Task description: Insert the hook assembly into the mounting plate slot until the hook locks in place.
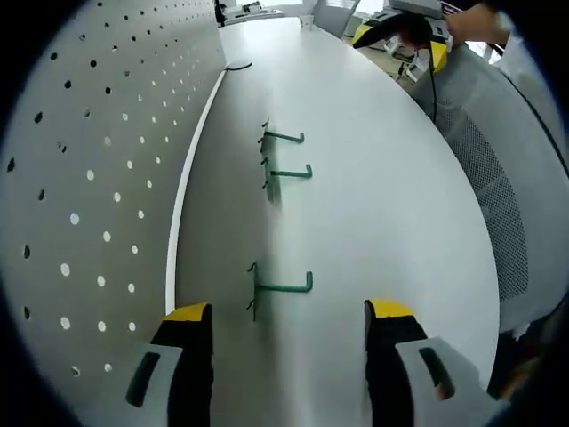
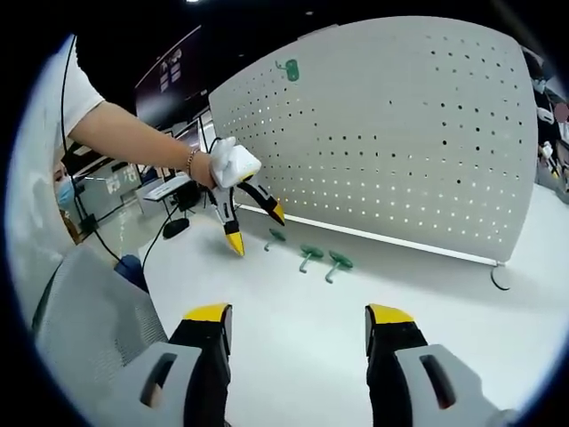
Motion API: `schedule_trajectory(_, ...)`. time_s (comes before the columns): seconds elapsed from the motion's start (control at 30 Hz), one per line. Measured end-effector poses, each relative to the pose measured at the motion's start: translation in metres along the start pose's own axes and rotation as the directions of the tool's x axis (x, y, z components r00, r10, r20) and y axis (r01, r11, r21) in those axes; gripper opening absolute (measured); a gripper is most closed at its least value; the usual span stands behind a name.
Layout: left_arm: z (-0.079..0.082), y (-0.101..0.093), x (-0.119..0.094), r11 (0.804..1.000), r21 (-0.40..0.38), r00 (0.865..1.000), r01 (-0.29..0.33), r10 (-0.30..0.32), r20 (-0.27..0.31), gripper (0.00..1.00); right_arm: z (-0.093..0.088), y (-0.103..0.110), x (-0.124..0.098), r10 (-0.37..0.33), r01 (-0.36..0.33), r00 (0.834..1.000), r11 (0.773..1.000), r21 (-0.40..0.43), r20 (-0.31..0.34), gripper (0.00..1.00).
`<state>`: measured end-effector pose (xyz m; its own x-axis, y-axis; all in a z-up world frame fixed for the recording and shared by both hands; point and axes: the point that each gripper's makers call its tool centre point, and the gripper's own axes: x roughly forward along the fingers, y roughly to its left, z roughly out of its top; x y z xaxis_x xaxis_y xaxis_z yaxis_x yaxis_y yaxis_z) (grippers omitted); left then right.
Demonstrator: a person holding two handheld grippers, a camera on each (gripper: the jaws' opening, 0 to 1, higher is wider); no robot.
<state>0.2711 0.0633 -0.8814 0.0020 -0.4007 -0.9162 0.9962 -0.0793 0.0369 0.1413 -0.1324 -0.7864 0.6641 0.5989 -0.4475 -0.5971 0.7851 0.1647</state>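
in the left gripper view the left gripper [image 1: 289,325], with yellow-tipped black jaws, is spread wide and holds nothing. it hovers over the white desk [image 1: 373,205]. three green metal peg hooks lie on the desk in a row running away from the jaws, near the desk's edge where the white perforated pegboard panel [image 1: 98,160] stands upright. the nearest green hook [image 1: 283,286] lies just ahead of the jaws, between them in the view. the middle green hook [image 1: 289,173] and the far green hook [image 1: 284,137] lie beyond it, close together. none of them touches the pegboard. a black cable loop [image 1: 237,66] rests further along the same edge.

in the right gripper view the right gripper [image 2: 298,325] is also spread apart and empty, over bare desk. ahead of it the left gripper [image 2: 256,226], held in a person's hand [image 2: 206,167], points down at the desk with its jaws apart, just beside the hooks. a grey mesh chair back [image 2: 98,329] sits by the near edge.
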Motion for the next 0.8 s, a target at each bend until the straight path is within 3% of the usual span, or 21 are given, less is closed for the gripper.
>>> schedule_trajectory(0.57, -0.0007, -0.0034, 0.0032, 0.999, -0.031, 1.0, 0.023, -0.023, -0.004, 0.66, 0.0013, -0.0038, -0.0009, -0.011, 0.011, 1.0, 1.0, 0.024, 0.01, 0.56)
schedule_trajectory(0.8, 0.0007, -0.0041, 0.0022, 0.999, -0.036, 1.0, 0.02, -0.02, 0.004, 0.58, 0.0027, -0.0051, -0.0018, -0.016, 0.016, 1.0, 0.999, 0.028, 0.016, 0.55)
